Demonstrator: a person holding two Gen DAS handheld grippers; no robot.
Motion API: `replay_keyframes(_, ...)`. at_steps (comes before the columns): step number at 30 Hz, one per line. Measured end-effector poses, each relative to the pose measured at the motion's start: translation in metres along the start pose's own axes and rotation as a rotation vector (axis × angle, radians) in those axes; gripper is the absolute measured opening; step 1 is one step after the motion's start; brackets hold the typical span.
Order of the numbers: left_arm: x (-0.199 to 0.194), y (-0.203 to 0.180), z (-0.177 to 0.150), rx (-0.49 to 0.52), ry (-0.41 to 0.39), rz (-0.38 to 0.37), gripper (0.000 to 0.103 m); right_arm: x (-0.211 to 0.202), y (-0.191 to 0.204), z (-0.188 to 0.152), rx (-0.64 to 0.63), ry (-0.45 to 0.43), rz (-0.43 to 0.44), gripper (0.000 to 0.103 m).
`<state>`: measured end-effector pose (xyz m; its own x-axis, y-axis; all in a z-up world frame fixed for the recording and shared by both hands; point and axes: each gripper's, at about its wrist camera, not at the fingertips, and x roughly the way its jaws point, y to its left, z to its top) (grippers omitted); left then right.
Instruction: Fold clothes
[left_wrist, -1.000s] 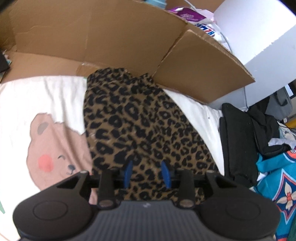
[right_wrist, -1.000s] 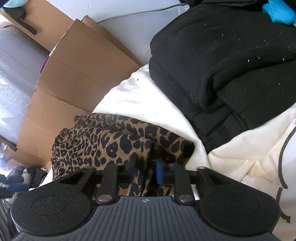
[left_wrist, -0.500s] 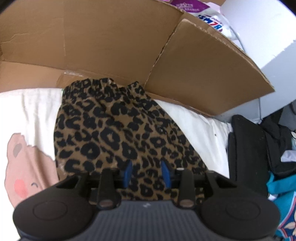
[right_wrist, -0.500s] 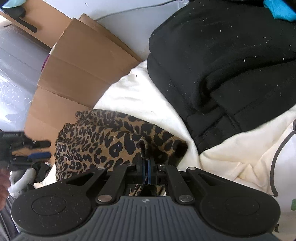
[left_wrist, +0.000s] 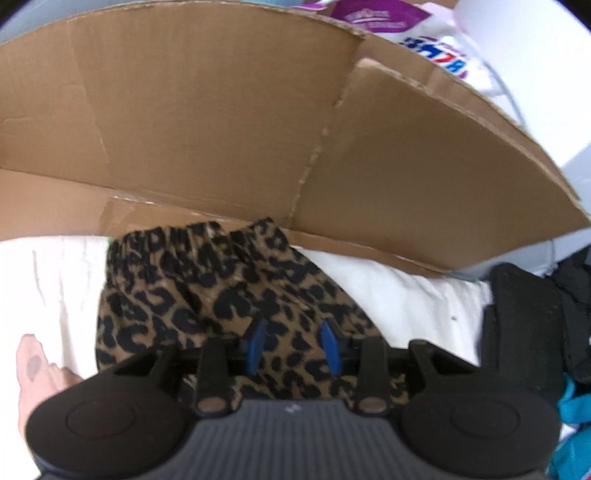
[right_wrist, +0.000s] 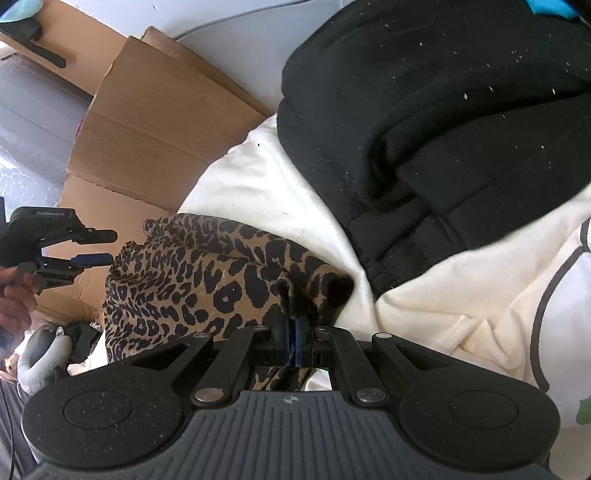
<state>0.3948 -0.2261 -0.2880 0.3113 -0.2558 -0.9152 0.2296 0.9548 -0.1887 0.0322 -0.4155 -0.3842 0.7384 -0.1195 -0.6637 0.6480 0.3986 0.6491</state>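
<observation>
Carefully, my right gripper (right_wrist: 293, 341) pinches the leopard skirt's (right_wrist: 192, 284) corner while the left gripper (left_wrist: 291, 345) hovers unclenched; I'd lift evenly, keeping edges aligned.

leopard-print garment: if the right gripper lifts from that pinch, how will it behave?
Likely floppy: the leopard-print garment already bunches into folds where the right gripper pinches it. It looks thin, so probably light; the unheld part should drape and trail. The left gripper is open above it, so nothing supports the far side.
</observation>
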Motion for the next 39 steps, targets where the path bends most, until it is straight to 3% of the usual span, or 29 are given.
replay_keyframes(10,0.004,0.006,0.020,-0.034,0.018,0.036,0.030,0.002,-0.001,0.002,-0.001,0.008,0.006,0.002)
replay_keyframes(16,0.008,-0.005,0.020,0.004,0.031,0.026,0.027,0.002,0.001,0.004,-0.029,0.016,0.002,0.002)
replay_keyframes(25,0.042,-0.012,0.026,0.013,0.063,0.062,0.026,0.001,0.001,0.005,-0.051,0.026,0.000,0.002)
replay_keyframes(31,0.062,0.003,0.017,-0.057,0.104,0.121,0.026,0.000,0.003,0.006,-0.078,0.035,-0.004,0.003)
replay_keyframes(35,0.069,0.017,0.011,-0.128,0.114,0.098,0.029,0.001,0.002,0.006,-0.085,0.038,-0.004,0.005)
replay_keyframes(39,0.072,0.014,0.008,-0.114,0.113,0.100,0.032,0.001,0.001,0.007,-0.090,0.043,-0.003,0.007)
